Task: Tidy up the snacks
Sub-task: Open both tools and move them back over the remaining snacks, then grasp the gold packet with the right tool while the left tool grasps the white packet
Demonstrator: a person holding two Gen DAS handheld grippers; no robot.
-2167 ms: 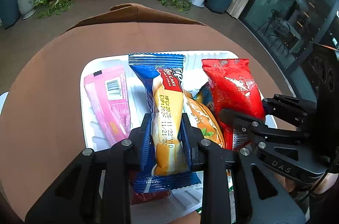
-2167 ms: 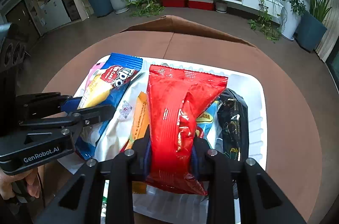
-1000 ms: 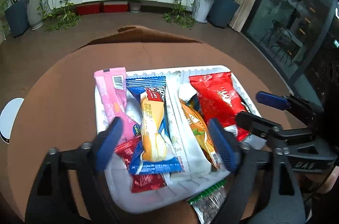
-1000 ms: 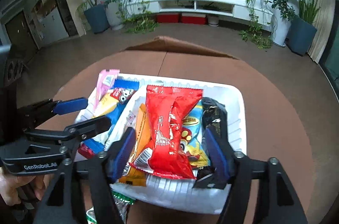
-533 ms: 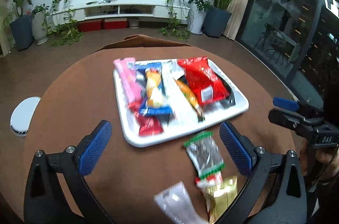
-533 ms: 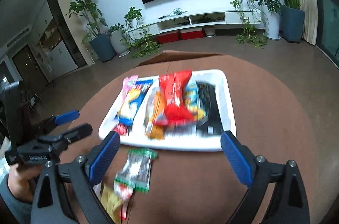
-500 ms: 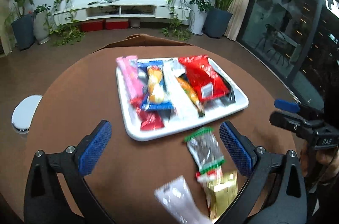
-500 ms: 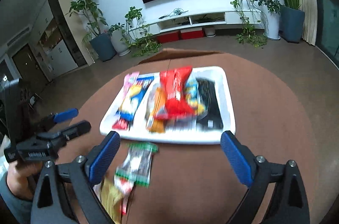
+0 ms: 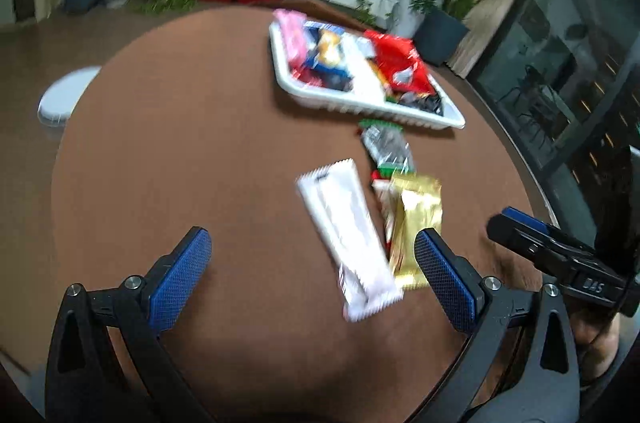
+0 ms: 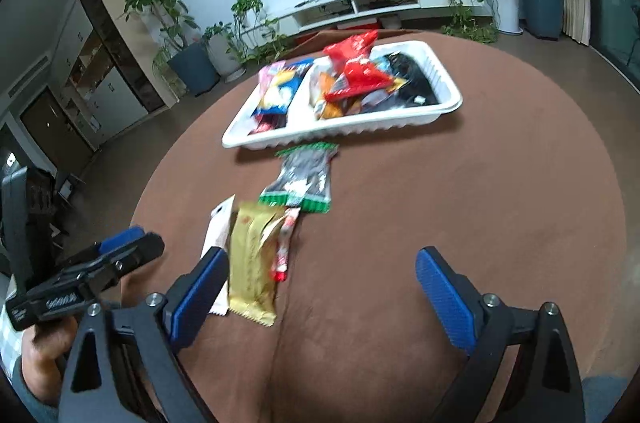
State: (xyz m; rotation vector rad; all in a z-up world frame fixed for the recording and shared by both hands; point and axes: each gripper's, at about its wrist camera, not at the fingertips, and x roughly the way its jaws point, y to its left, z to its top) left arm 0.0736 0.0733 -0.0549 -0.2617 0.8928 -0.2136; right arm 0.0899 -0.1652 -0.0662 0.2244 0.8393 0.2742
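Observation:
A white tray (image 9: 400,113) (image 10: 360,131) full of snack packets, a red packet (image 9: 396,63) (image 10: 356,63) on top, lies at the far side of the round brown table. Nearer me lie loose packets: a green-edged dark one (image 9: 386,147) (image 10: 304,179), a gold one (image 9: 416,223) (image 10: 252,263), a long white one (image 9: 348,231) (image 10: 218,227) and a small red-and-white stick (image 10: 284,247). My left gripper (image 9: 310,243) is open above the white packet. My right gripper (image 10: 322,257) has wide jaws that are closing, gripping nothing, its left pad beside the gold packet.
The brown table (image 9: 180,143) has bare room to the left of the loose packets and to the right in the right wrist view. A white round object (image 9: 66,95) sits on the floor past the left edge. A person's hand (image 10: 40,355) holds the left gripper.
Both grippers let go of the blue cake packet and the red packet in the tray, opened wide and pulled back. The tray is now farther off and the loose packets have come into view.

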